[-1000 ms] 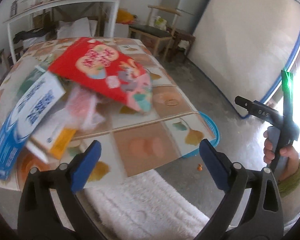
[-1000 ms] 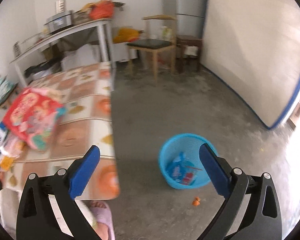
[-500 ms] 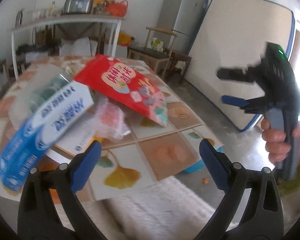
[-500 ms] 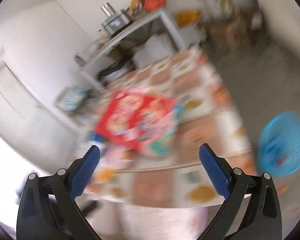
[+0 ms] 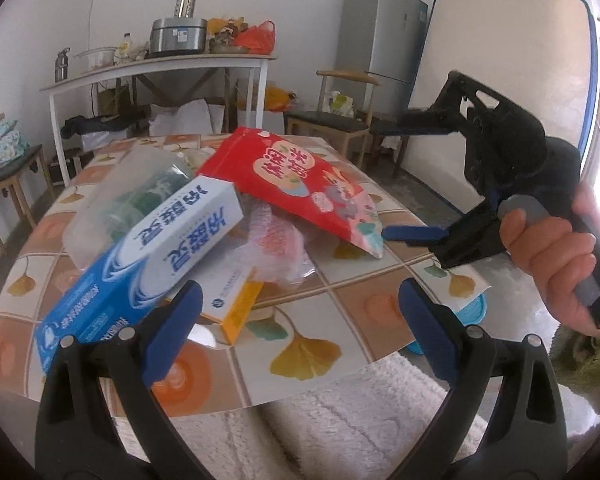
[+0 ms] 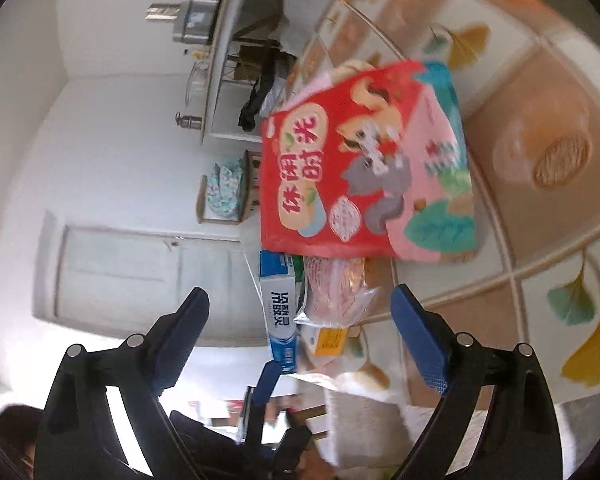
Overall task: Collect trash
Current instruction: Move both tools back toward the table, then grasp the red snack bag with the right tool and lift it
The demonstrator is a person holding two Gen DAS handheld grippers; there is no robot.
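My right gripper (image 6: 300, 332), jaws just narrowing but empty, nears the red snack bag (image 6: 364, 172); pinch its free corner. Left gripper (image 5: 298, 320) apart.

A grey refrigerator (image 5: 382, 36) stands at the back wall, beside a mattress (image 5: 508, 64) that leans upright. A wooden chair (image 5: 332, 118) is before them. A white shelf table (image 5: 160, 66) carries a steel cooker (image 5: 178, 35) and a red bag (image 5: 256, 36).
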